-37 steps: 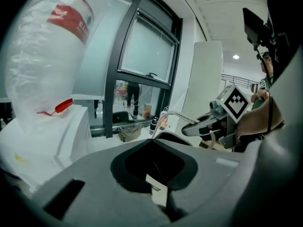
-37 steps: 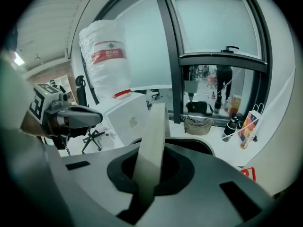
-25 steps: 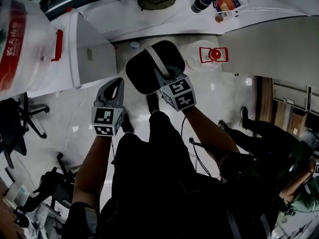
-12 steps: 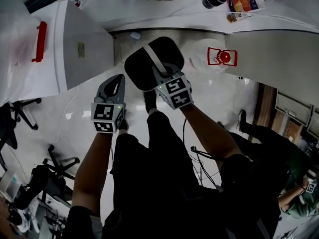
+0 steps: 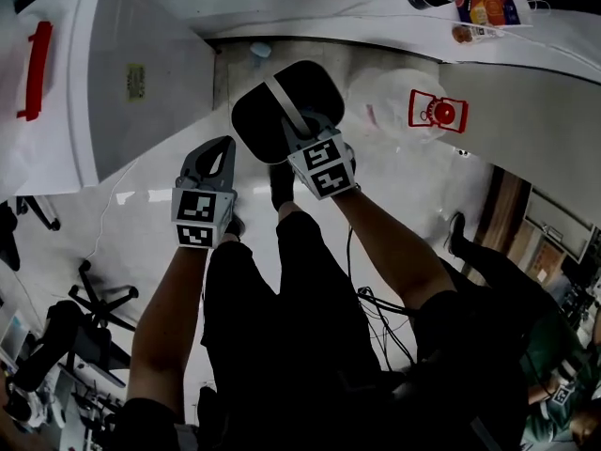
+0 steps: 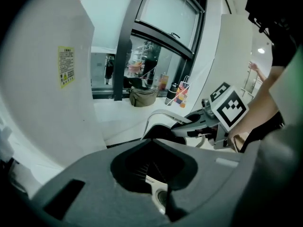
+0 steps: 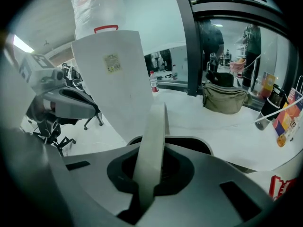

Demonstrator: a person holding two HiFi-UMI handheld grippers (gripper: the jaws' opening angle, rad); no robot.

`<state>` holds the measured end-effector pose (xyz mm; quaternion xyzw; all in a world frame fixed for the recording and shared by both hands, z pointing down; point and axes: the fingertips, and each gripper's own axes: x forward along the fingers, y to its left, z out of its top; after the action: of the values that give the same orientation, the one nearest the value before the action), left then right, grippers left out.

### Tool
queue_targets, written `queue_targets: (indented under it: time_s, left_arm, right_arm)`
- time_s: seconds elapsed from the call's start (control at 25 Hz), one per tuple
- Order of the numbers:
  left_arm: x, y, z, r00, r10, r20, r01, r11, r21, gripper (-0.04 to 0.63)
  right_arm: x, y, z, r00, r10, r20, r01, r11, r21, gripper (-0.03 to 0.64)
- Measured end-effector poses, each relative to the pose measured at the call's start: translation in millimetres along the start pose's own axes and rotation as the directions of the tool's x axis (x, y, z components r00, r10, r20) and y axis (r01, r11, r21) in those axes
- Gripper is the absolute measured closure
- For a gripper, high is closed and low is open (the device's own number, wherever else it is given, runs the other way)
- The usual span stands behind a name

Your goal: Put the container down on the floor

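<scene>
The right tongs [image 5: 300, 132] are clamped fully shut on the pale handle [image 5: 282, 101] of the container [image 5: 268, 130]. Gripping that arched band lets the load hang beneath the grip, so it can be lowered level rather than tipped. The container looks to be clear of the floor [image 5: 141, 224], in front of the person's legs and just beside the white cabinet [image 5: 141, 73], so setting it down is not yet done. The left tongs [image 5: 223, 148] are off to the side, closed with nothing between them, probably kept clear because one grip carries the weight. In the right gripper view the handle [image 7: 151, 145] is a flat, smooth strip, likely plastic, running straight up between the jaws. The container itself is a matt black, rounded oval with a soft-edged rim. The floor below is glossy, pale and hard, and reflects the lights. A clear water jug [image 5: 404, 111] with a red label stands further off on it
</scene>
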<state>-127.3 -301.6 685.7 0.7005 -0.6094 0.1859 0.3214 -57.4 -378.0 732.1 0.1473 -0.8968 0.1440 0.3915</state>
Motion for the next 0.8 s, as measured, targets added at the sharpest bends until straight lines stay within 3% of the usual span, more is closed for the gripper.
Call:
queue_targets:
  time_s: [0.24,0.8]
  left_arm:
    - [23,4,-21,1.0,0.012,-0.002,-0.012,0.997,-0.07,0.588]
    - [78,36,-81,0.998,0.014,-0.062,-0.021,0.993,-0.114,0.588]
  right_arm:
    - [37,-3,-28,0.999,0.007,-0.041,-0.007,1.0,-0.005,0.609]
    - [112,-10,-75,0.995,0.019,-0.098,-0.016,0.999,0.039,0.609]
